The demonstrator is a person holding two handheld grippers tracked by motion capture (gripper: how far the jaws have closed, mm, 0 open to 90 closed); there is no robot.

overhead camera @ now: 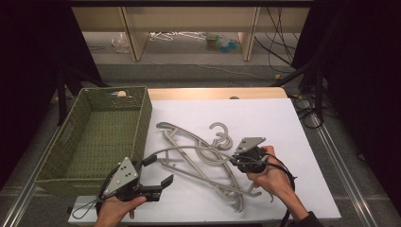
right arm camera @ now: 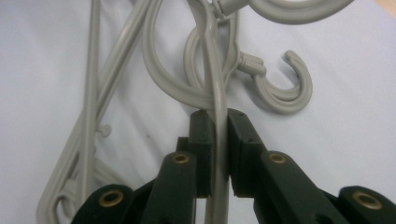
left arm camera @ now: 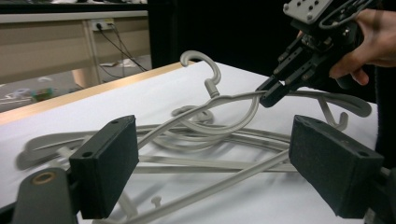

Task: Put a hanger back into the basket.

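Several grey plastic hangers point(overhead camera: 208, 177) lie tangled on the white sheet in the middle of the table. My right gripper point(overhead camera: 235, 161) is shut on the thin arm of one hanger point(overhead camera: 189, 148), holding that end a little above the pile. In the right gripper view the pads of my right gripper point(right arm camera: 218, 122) press on the arm of this hanger point(right arm camera: 215, 88) from both sides. In the left gripper view the right gripper point(left arm camera: 271, 95) clamps the hanger point(left arm camera: 219, 99) below its hook. My left gripper point(overhead camera: 158, 169) stands open at the pile's near left; hanger arms lie beyond the wide-apart pads of that gripper point(left arm camera: 219, 161).
A green woven basket point(overhead camera: 142, 125) stands at the left of the table, close beside the left gripper. The white sheet point(overhead camera: 293, 142) reaches the front and right edges. Behind the table's wooden far edge point(overhead camera: 213, 93) are shelf legs, cables and floor clutter.
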